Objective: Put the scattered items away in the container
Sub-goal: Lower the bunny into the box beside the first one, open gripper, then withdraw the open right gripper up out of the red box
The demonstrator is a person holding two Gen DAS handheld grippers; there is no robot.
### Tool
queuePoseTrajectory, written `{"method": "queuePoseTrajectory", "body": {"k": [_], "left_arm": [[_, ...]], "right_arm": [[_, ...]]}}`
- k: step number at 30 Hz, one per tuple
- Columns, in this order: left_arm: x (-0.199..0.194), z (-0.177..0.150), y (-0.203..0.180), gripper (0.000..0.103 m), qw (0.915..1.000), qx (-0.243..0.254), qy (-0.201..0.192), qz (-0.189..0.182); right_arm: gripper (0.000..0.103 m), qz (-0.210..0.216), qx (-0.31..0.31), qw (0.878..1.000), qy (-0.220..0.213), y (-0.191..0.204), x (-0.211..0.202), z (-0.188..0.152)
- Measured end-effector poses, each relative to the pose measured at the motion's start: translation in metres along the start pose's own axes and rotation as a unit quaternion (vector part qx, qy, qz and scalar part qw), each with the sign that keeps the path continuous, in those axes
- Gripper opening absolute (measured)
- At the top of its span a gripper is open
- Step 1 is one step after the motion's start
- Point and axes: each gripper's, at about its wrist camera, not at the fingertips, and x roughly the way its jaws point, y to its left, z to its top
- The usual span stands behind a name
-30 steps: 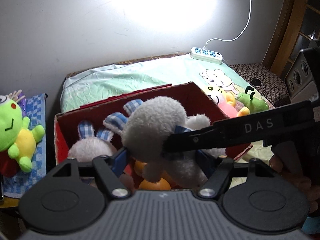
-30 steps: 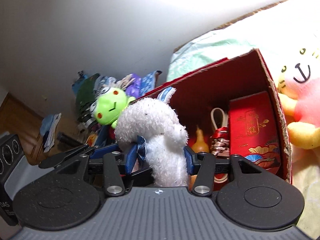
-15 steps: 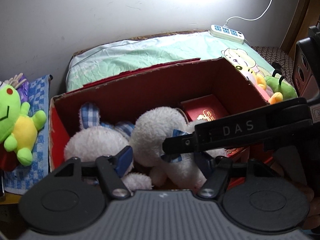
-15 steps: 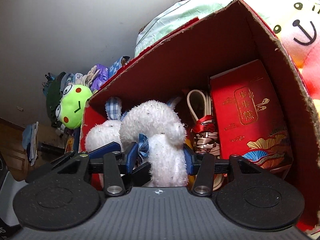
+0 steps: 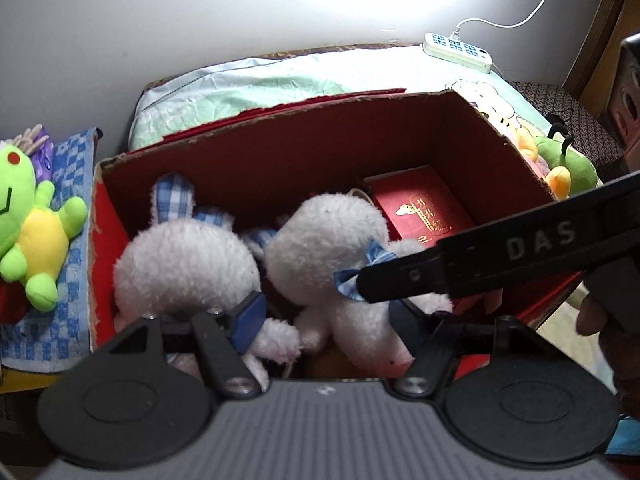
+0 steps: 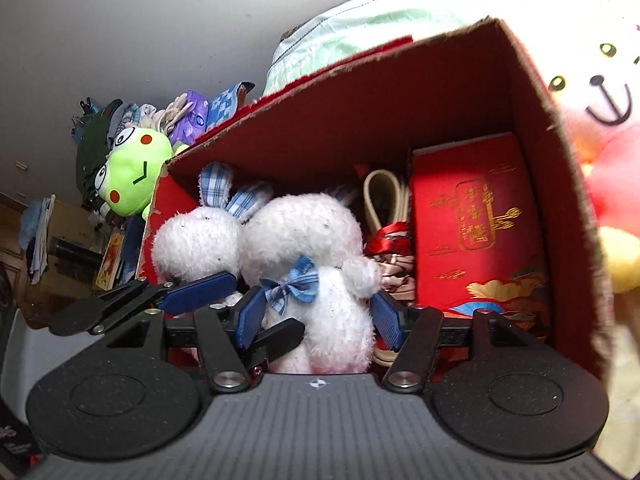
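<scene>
A red cardboard box stands on the bed. In it lie a white plush rabbit with checked ears, a second white rabbit with a blue bow and a red gift box. My right gripper straddles the bow rabbit's body; its jaws are opening and the pads stand just off the fur. My left gripper is open around the same rabbit's lower body, with a dark gap at its left pad. The right gripper's finger crosses the left wrist view.
A green frog plush lies on a blue checked towel left of the box. A pink bear plush and a green plush lie right of it. A power strip sits by the wall. A hand shows at right.
Both grippers sank with the bow rabbit from above the box rim down inside, beside the first rabbit. The right gripper's pads have spread apart off the rabbit's body.
</scene>
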Motion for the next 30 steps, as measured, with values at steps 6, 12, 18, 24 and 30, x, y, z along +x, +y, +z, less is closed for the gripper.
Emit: {"method": "queuePoseTrajectory", "body": {"k": [6, 12, 18, 24, 30], "left_arm": [[-0.007, -0.004, 0.001, 0.072, 1.0, -0.001, -0.006, 0.005], [-0.014, -0.005, 0.006, 0.07, 0.9999, -0.007, -0.01, 0.012], [-0.012, -0.004, 0.006, 0.071, 0.9998, -0.011, -0.008, 0.017], [-0.005, -0.001, 0.003, 0.071, 0.9995, -0.023, 0.003, 0.023], [-0.001, 0.001, -0.002, 0.073, 0.9987, -0.034, 0.012, 0.037]], "right_arm": [[0.044, -0.022, -0.006, 0.999, -0.027, -0.003, -0.01, 0.003], [0.027, -0.002, 0.025, 0.999, 0.024, -0.004, 0.015, 0.0], [0.026, -0.011, 0.004, 1.0, 0.023, 0.007, 0.024, -0.002], [0.029, -0.027, -0.007, 0.999, 0.02, 0.005, 0.02, -0.003], [0.029, -0.047, -0.027, 0.998, -0.011, 0.01, 0.011, -0.002]]}}
